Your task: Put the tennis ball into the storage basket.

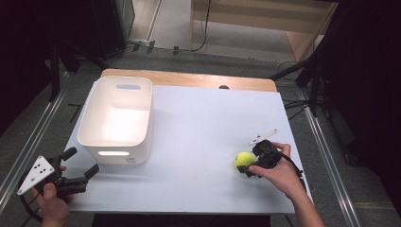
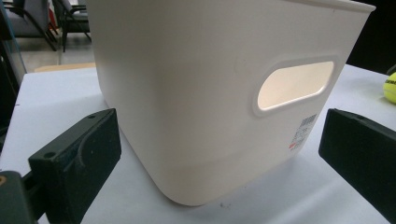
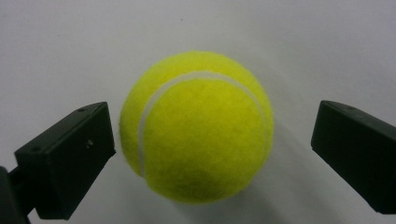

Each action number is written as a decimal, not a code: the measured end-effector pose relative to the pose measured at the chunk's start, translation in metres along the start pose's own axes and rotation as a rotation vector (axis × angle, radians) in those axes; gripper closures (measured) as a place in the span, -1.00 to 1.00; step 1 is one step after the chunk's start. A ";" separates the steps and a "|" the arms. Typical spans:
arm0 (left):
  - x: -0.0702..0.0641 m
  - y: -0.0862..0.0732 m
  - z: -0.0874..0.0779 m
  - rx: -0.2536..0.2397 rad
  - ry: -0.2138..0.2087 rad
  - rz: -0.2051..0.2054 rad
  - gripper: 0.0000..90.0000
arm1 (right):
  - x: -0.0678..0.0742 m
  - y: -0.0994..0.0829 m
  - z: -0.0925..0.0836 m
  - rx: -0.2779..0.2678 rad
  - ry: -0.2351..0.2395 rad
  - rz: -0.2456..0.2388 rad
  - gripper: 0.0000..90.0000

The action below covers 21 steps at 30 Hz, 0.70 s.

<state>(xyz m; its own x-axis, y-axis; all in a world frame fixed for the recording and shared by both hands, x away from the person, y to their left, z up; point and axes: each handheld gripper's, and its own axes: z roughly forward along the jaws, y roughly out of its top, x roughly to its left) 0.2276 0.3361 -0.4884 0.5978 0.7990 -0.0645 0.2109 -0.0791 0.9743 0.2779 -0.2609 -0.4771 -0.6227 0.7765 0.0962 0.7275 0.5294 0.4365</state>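
From the high view, a yellow tennis ball (image 1: 245, 161) sits on the white surface (image 1: 203, 142) at the near right. Your right hand-held gripper (image 1: 249, 165) is at the ball, its body just right of it. A white bin (image 1: 117, 118) stands well apart at the far left, open at the top. Your left hand-held gripper (image 1: 81, 165) rests at the near left corner, just near of the bin, jaws apart and empty.

In the left gripper view, that gripper's jaws stand wide apart, facing the bin's near wall and its handle cut-out (image 2: 295, 85). The ball (image 2: 390, 87) peeks in at the right edge.

In the right gripper view, the ball (image 3: 198, 126) lies between the two black jaws, which are apart. The left jaw is almost touching the felt; the right jaw has a clear gap. Shift slightly so the ball is centred, keep the jaws level at its widest part, then close gently so it does not roll away.
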 end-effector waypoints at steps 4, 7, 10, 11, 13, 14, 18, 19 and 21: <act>0.000 0.000 0.000 -0.001 0.003 -0.001 -1.00 | 0.004 0.002 0.004 0.019 -0.029 -0.009 -0.91; 0.000 0.000 0.000 -0.001 0.004 -0.001 -1.00 | 0.004 0.002 0.005 0.024 -0.020 -0.013 -0.90; 0.000 0.000 0.000 0.000 0.002 0.001 -1.00 | 0.004 0.003 0.005 0.024 -0.019 -0.015 -0.81; 0.000 0.000 0.000 0.000 0.002 0.001 -1.00 | 0.005 0.003 0.005 0.023 -0.021 -0.016 -0.75; 0.000 0.000 0.000 0.000 0.002 0.001 -1.00 | 0.004 0.003 0.005 0.023 -0.018 -0.017 -0.74; 0.000 0.000 0.000 0.000 0.002 0.001 -1.00 | 0.004 0.003 0.005 0.024 -0.018 -0.017 -0.73; 0.000 0.000 0.000 -0.001 0.003 0.001 -1.00 | 0.004 0.004 0.006 0.024 -0.018 -0.013 -0.71; 0.000 0.000 0.000 0.000 0.003 0.002 -1.00 | 0.005 0.004 0.006 0.027 -0.013 -0.012 -0.69; 0.000 0.000 0.000 -0.001 0.002 0.002 -1.00 | 0.005 0.004 0.006 0.024 -0.011 -0.021 -0.67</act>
<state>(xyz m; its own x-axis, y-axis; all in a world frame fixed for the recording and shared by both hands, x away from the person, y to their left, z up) 0.2275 0.3363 -0.4882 0.5964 0.8003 -0.0623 0.2094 -0.0802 0.9745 0.2797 -0.2527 -0.4798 -0.6352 0.7684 0.0775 0.7209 0.5540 0.4164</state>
